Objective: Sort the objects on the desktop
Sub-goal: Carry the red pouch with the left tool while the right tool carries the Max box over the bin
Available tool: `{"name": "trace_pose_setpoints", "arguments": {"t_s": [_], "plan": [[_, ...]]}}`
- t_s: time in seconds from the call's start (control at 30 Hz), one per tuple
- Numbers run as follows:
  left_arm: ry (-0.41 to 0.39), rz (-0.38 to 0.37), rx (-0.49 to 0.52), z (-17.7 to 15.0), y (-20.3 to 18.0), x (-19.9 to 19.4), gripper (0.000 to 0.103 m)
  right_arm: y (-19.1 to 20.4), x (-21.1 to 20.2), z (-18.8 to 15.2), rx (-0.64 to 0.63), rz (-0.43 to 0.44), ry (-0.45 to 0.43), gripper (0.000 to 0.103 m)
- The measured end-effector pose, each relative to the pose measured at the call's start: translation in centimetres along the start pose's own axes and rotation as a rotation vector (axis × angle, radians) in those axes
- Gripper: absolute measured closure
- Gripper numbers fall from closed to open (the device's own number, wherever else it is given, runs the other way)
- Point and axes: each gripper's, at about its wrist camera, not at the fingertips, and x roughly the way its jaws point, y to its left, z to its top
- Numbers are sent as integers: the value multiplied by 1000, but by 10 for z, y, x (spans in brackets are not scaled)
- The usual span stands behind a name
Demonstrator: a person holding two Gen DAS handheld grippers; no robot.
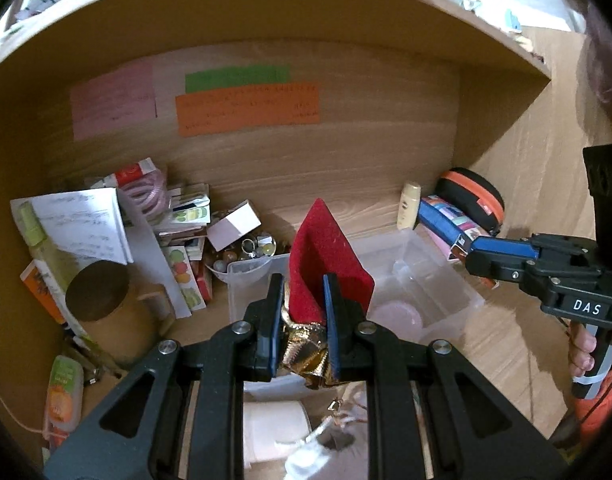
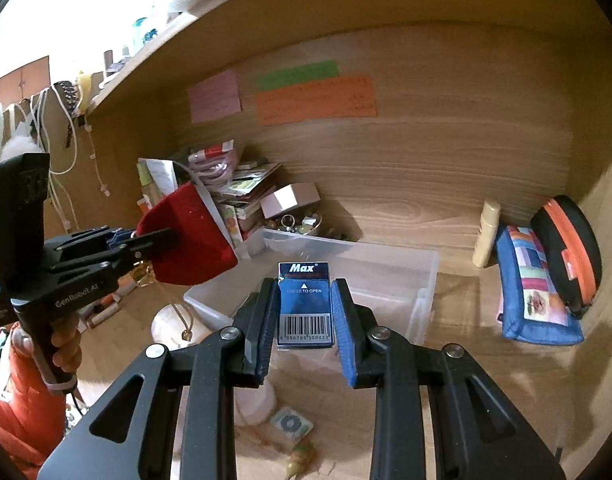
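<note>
Black jaws of the left gripper (image 1: 304, 320) pinch a red felt pouch (image 1: 325, 256) with gold trim, its point aimed at twelve o'clock above the clear plastic bin (image 1: 425, 280). Closed narrowly, the right gripper (image 2: 304, 312) holds a blue staple box (image 2: 304, 304), long axis running six to twelve, also over the bin. Likely risk: the soft pouch could slip free and land outside the bin, among the clutter at nine o'clock.
</note>
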Motion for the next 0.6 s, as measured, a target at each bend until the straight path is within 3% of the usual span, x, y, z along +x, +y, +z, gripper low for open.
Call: {"name": "trace_pose_setpoints", "arguments": {"t_s": [0.6], "plan": [[133, -9, -6, 13, 19, 86, 85, -21, 82, 15, -17, -27, 113, 78]]}}
